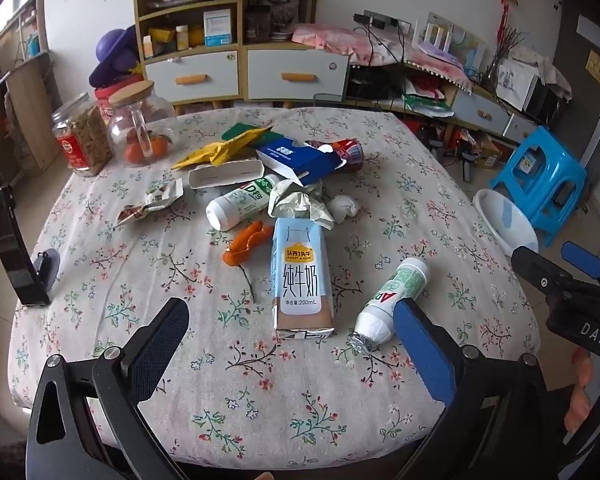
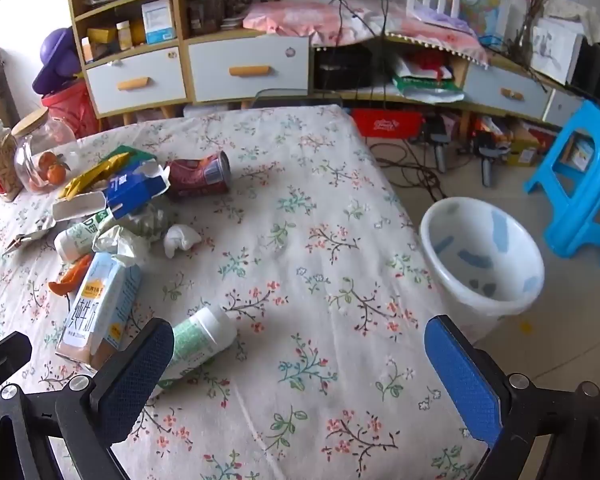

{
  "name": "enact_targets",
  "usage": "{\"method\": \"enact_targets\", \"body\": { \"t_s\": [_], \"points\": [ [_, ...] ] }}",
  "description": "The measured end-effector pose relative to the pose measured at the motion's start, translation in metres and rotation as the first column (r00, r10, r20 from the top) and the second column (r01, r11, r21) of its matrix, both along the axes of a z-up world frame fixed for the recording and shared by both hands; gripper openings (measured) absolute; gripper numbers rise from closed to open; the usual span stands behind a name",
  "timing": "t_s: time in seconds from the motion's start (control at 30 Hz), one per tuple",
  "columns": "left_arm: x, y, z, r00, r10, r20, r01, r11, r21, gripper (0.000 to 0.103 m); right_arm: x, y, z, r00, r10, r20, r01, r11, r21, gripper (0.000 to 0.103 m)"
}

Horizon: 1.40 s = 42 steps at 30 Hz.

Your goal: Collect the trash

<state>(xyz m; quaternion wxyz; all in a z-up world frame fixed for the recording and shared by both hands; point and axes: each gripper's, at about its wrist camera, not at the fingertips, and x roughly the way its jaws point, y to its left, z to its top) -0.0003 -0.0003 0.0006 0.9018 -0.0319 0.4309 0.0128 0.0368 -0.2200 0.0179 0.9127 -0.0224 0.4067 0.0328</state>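
Right tongs (image 2: 296, 354) agape, left pad hiding white bottle's (image 2: 198, 342) base.

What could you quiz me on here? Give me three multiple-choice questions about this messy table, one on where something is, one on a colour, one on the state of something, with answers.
1. Where is the white bin?
A. On the table
B. On the floor beside the table
C. On the blue stool

2. What colour is the crushed can lying on the tablecloth?
A. Green
B. Silver all over
C. Dark red

3. How does the milk carton lie?
A. Flat on its side
B. Standing upright
C. Held in a tool

Answers:
1. B: the right view shows it on the tiles past the table's edge, near the blue stool.
2. C: its body is dark red in both views.
3. A: it lies flat with its printed face up, and both the left tool and the right tool are open and hold nothing.
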Motion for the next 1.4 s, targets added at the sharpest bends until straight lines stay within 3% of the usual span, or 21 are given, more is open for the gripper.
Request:
{"method": "enact_targets", "body": {
  "t_s": [0.6, 0.7, 1.4],
  "points": [
    [0.003, -0.016, 0.004, 1.0, -0.007, 0.016, 0.007, 1.0, 0.001, 0.103, 0.003, 0.003, -0.005, 1.0, -0.018, -0.006, 0.018, 1.0, 0.006, 0.103],
    [-0.004, -0.002, 0.002, 1.0, -0.013, 0.021, 0.013, 1.0, -0.005, 0.103, 0.003, 0.003, -0.005, 1.0, -0.017, -0.006, 0.018, 1.0, 0.008, 0.103],
    [-0.002, -0.003, -0.001, 1.0, -0.016, 0.009, 0.016, 1.0, -0.017, 0.103, 0.003, 0.002, -0.005, 1.0, -0.022, -0.015, 0.022, 1.0, 0.017, 0.103]
  ]
}}
